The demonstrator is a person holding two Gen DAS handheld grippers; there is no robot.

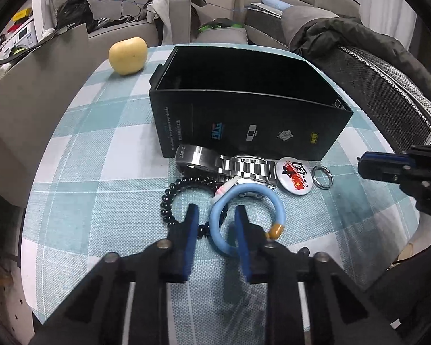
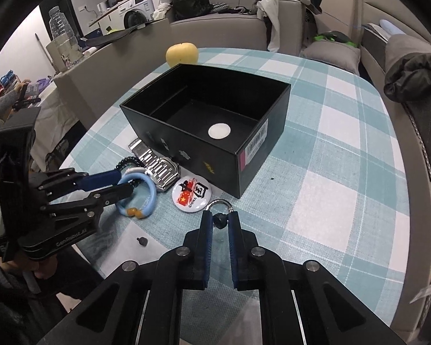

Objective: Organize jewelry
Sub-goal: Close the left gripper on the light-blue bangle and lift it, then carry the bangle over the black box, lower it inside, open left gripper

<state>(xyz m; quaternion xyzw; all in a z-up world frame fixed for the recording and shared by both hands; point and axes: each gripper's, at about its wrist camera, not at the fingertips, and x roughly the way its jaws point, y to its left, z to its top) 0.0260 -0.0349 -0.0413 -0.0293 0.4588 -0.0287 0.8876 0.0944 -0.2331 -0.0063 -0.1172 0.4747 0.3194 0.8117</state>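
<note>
Left tool, spread, straddles the blue bangle; next, I'd guess: pinch, lift into the black box.

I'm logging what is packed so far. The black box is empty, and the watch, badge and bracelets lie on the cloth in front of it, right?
Not quite: the black box is not empty. The right wrist view shows a small white disc on its floor. The rest holds: the watch, the badge and the bracelets lie on the cloth in front of it.
</note>
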